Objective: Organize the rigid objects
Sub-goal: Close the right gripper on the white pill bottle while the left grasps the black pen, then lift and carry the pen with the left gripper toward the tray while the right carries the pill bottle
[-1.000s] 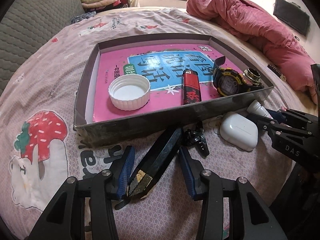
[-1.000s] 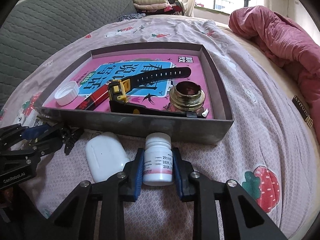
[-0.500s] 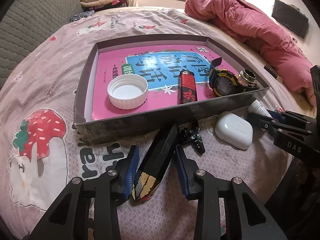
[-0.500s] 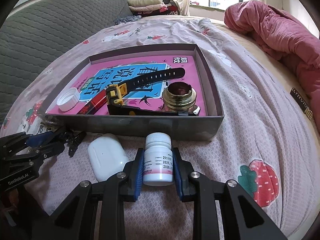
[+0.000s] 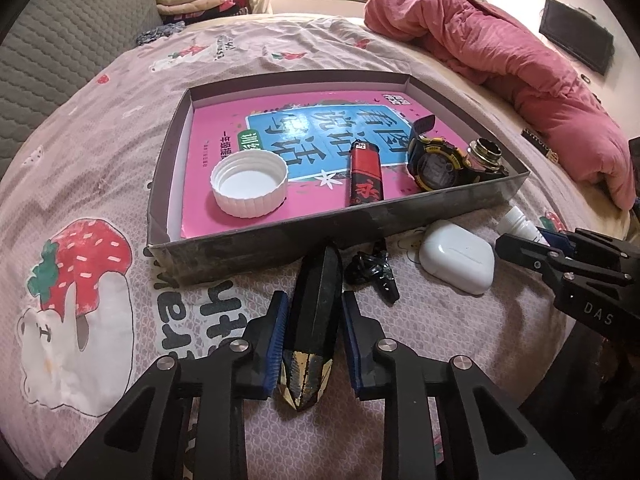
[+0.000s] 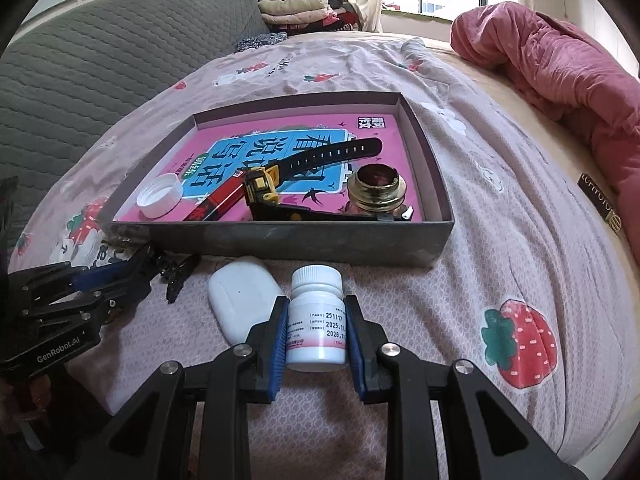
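Observation:
A grey box on the bed holds a pink book, a white cap, a red lighter, a black and yellow watch and a brass jar. My left gripper is shut on a long black bar with a gold end, in front of the box. My right gripper is shut on a white pill bottle, just before the box's near wall. A white earbud case and a small black clip lie between the grippers.
A bunched pink quilt lies at the bed's right side. A grey padded headboard runs along the left. Folded clothes sit at the far end under the window. The sheet has strawberry prints.
My left gripper has closed in on the black bar and now grips it. Both grippers have risen a little. The right gripper keeps its hold on the pill bottle.

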`<move>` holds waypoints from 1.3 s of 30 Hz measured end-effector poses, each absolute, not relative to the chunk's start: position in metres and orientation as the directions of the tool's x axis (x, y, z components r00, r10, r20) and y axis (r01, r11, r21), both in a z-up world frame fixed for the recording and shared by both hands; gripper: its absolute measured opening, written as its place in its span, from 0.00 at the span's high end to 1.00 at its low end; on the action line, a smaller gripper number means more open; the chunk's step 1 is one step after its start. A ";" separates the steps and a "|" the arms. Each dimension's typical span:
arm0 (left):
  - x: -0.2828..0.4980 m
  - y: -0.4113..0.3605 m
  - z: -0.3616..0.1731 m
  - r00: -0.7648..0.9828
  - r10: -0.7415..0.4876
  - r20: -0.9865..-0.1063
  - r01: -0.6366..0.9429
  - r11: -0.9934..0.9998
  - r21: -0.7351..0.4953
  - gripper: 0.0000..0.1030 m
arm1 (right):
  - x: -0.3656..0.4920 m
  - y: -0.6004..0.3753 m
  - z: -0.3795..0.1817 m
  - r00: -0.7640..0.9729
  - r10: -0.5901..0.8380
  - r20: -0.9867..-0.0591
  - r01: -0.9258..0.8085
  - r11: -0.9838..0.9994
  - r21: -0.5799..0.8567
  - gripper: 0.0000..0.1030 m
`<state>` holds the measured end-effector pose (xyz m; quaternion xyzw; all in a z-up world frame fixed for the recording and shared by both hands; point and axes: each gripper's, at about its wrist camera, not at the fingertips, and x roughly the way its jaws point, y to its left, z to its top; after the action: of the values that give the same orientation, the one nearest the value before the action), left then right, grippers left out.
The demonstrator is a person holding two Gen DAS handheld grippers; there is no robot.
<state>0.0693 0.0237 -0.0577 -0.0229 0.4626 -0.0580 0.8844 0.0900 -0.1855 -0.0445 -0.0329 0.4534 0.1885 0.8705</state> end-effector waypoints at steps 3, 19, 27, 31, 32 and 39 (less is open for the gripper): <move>0.068 0.024 -0.057 0.567 -0.124 -0.814 0.080 0.992 -0.094 0.75 | 0.089 -0.186 -0.043 0.522 0.300 -0.798 -0.354 0.928 0.118 0.74; 0.060 0.028 -0.043 0.599 -0.137 -0.789 0.080 0.991 -0.112 0.77 | 0.075 -0.174 -0.024 0.538 0.327 -0.777 -0.398 0.911 0.108 0.74; 0.056 0.028 -0.036 0.613 -0.141 -0.777 0.085 0.990 -0.112 0.77 | 0.063 -0.168 -0.013 0.555 0.325 -0.766 -0.418 0.905 0.082 0.74; 0.050 0.030 -0.033 0.618 -0.138 -0.774 0.081 0.990 -0.112 0.77 | 0.061 -0.167 -0.007 0.559 0.333 -0.759 -0.422 0.903 0.085 0.74; 0.048 0.030 -0.032 0.620 -0.135 -0.773 0.079 0.991 -0.110 0.77 | 0.060 -0.167 -0.006 0.561 0.335 -0.757 -0.424 0.902 0.086 0.74; 0.039 0.031 -0.023 0.640 -0.121 -0.759 0.067 0.993 -0.101 0.77 | 0.051 -0.167 0.010 0.580 0.357 -0.732 -0.445 0.892 0.082 0.74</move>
<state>0.0387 0.0312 -0.0234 -0.0318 0.4213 -0.0520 0.9049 0.0513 -0.1667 0.0098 -0.0551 0.3988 0.2259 0.8871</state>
